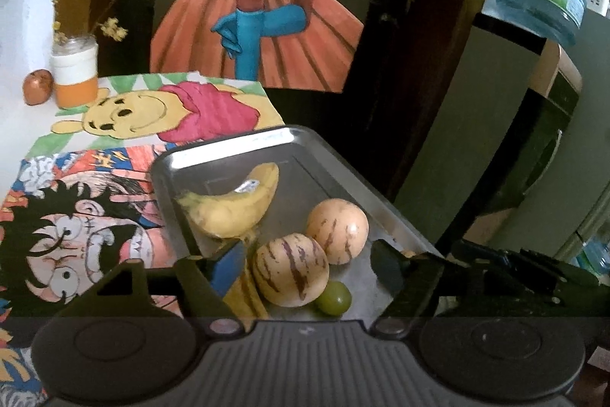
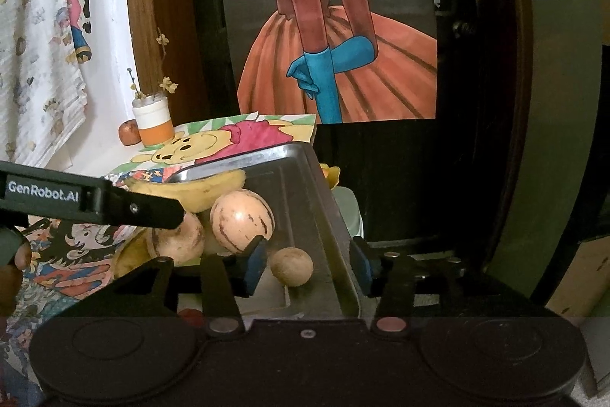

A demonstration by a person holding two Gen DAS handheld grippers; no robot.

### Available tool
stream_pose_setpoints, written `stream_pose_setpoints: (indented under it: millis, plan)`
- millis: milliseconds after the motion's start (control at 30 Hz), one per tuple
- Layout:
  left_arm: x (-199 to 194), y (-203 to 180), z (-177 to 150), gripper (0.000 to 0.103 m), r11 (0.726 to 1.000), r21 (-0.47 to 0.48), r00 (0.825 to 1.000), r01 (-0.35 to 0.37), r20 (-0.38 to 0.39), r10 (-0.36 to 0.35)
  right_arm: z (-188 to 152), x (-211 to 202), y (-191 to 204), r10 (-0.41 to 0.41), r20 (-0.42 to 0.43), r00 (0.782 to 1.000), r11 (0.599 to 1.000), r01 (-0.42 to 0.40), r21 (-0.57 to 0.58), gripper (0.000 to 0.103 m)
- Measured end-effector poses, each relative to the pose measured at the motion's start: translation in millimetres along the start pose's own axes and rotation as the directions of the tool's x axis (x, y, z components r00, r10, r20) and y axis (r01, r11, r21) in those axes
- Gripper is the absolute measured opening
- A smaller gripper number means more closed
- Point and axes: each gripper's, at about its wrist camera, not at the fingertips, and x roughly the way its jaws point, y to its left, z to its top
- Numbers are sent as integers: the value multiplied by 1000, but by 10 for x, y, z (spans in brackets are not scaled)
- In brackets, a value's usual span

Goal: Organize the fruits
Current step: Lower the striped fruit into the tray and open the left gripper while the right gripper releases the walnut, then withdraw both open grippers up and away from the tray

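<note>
A steel tray point(image 1: 343, 170) holds a banana point(image 1: 232, 205), two striped cream melons point(image 1: 291, 269) point(image 1: 337, 229) and a green grape point(image 1: 335, 298). My left gripper point(image 1: 305, 266) hangs open over the tray's near end; the nearer melon lies between its fingers, untouched by either pad. In the right wrist view my right gripper point(image 2: 307, 266) is open too, around a small round brown fruit point(image 2: 291, 266) resting on the tray point(image 2: 305, 185) with gaps on both sides. A finger of the left gripper point(image 2: 152, 210) reaches in over the melons point(image 2: 242, 220).
Cartoon drawings point(image 1: 76, 216) cover the table left of the tray. At the back left stand an orange-and-white jar point(image 1: 74, 71) and a small reddish fruit point(image 1: 37, 86). The tray's right side sits at the table edge beside dark furniture. A hand point(image 2: 11, 266) shows at the left.
</note>
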Motion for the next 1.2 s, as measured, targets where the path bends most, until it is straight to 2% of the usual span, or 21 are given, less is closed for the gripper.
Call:
stream_pose_setpoints:
  millis: [267, 433, 600, 800, 967, 1200]
  plan:
    - [-227, -55, -56, 97, 997, -8, 993, -76, 89, 77, 22, -68, 33, 4, 8, 1000, 1000, -4, -2, 64]
    - [-350, 5, -105, 102, 993, -56, 985, -107, 127, 113, 35, -83, 55, 2, 9, 1000, 1000, -2, -4, 72]
    - [-452, 123, -140, 102, 983, -100, 975, -155, 143, 169, 42, -107, 97, 7, 6, 1000, 1000, -7, -6, 83]
    - [-644, 189, -227, 103, 956, -136, 943, -261, 175, 283, 107, -187, 180, 25, 26, 999, 1000, -25, -14, 93]
    - [-752, 246, -300, 103, 939, -152, 926, -309, 178, 334, 141, -248, 272, 41, 42, 998, 999, -39, -28, 98]
    - [-870, 337, -494, 103, 925, -188, 917, -329, 168, 360, 106, -347, 375, 45, 66, 997, 999, -44, -30, 102]
